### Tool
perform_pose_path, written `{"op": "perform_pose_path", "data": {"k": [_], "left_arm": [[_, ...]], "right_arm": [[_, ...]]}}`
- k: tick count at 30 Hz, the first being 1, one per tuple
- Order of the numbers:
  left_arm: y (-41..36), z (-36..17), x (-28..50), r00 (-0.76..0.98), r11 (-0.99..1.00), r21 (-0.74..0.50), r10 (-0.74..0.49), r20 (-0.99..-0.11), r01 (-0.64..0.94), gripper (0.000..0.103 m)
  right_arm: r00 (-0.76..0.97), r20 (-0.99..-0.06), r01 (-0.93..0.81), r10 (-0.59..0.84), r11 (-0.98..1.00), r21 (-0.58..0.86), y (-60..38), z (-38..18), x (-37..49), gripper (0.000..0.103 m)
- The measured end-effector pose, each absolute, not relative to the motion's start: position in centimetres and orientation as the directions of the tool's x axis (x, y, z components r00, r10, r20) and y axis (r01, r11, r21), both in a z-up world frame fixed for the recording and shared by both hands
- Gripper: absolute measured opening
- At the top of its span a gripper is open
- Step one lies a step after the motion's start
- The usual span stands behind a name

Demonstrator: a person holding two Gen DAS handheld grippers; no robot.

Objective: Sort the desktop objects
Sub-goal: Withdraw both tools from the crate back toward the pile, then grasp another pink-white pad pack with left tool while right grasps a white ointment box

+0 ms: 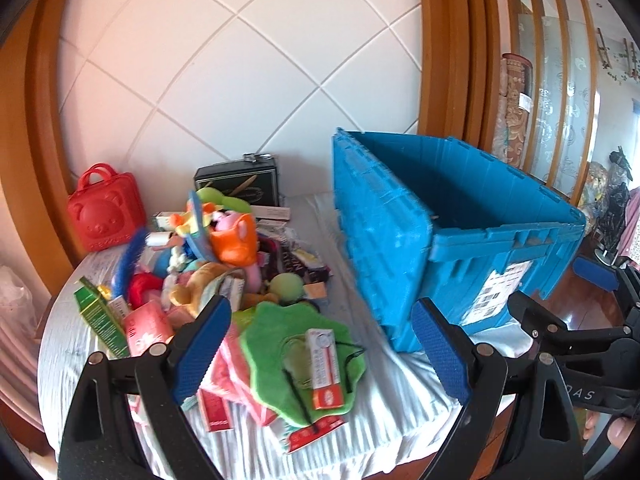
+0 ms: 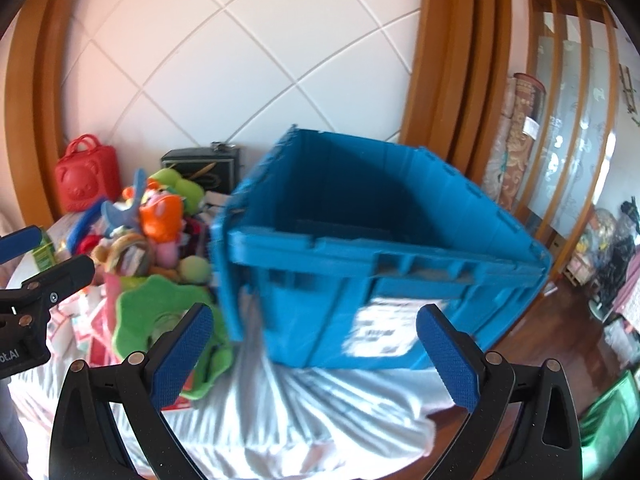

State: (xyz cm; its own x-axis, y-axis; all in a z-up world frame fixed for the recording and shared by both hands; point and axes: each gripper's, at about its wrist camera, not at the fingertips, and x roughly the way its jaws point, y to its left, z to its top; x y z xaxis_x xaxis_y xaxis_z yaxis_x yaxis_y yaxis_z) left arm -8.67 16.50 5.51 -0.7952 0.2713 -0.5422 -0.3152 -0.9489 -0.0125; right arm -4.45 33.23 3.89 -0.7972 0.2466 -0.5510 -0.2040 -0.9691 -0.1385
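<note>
A heap of soft toys and small boxes (image 1: 212, 256) lies on a table under a white cloth (image 1: 384, 420). At its near edge a green plush flower (image 1: 272, 344) carries a small red and white box (image 1: 325, 364). A blue crate (image 1: 400, 240) stands open-topped right of the heap; nothing shows inside it in the right wrist view (image 2: 320, 288). My left gripper (image 1: 320, 344) hangs open above the green plush with nothing between its pads. My right gripper (image 2: 316, 352) is open and bare in front of the crate's near wall. Each gripper shows at the edge of the other's view.
A red bear-faced case (image 1: 104, 212) and a black box (image 1: 240, 184) stand at the back against the white tiled wall. A green carton (image 1: 102, 320) and a pink box (image 1: 148, 326) lie at the heap's left. Wooden floor (image 2: 552, 320) drops away right of the table.
</note>
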Motion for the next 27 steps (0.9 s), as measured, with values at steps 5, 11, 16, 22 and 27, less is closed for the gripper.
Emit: {"op": "perform_pose_path", "data": {"k": [5,11,16,22,27], "left_arm": [[11.4,4.4,-8.6,-0.803,-0.969,-0.001,0.206,-0.56,-0.248,0.093],[4.2,1.3,-10.0,-0.789,-0.991,0.003,0.102,-0.606,-0.131,0.093],[-2.0,-2.4,-11.9,-0.751,-1.0,-0.001,0.003,-0.66,-0.004,0.093],[-8.6,-8.3,-14.3,-0.66,-0.99,-0.007,-0.091,-0.746,0.143,0.093],[-11.3,-13.6,-16.5,-0.575,-0.983,-0.012,-0.097,-0.812,0.184,0.093]], "right_arm": [[-0.796,-0.568,-0.17,0.208,-0.978,-0.12,29.5,2.8,-4.5,0.103],[-0.781,-0.601,-0.138,0.172,-0.985,-0.102,26.1,0.8,-5.5,0.103],[-0.752,-0.642,-0.131,0.145,-0.989,-0.07,24.9,-1.9,-7.3,0.103],[-0.713,-0.69,-0.148,0.124,-0.989,-0.026,24.3,-6.2,-9.5,0.103],[-0.671,-0.726,-0.141,0.149,-0.987,-0.072,23.8,-9.8,-11.5,0.103]]}}
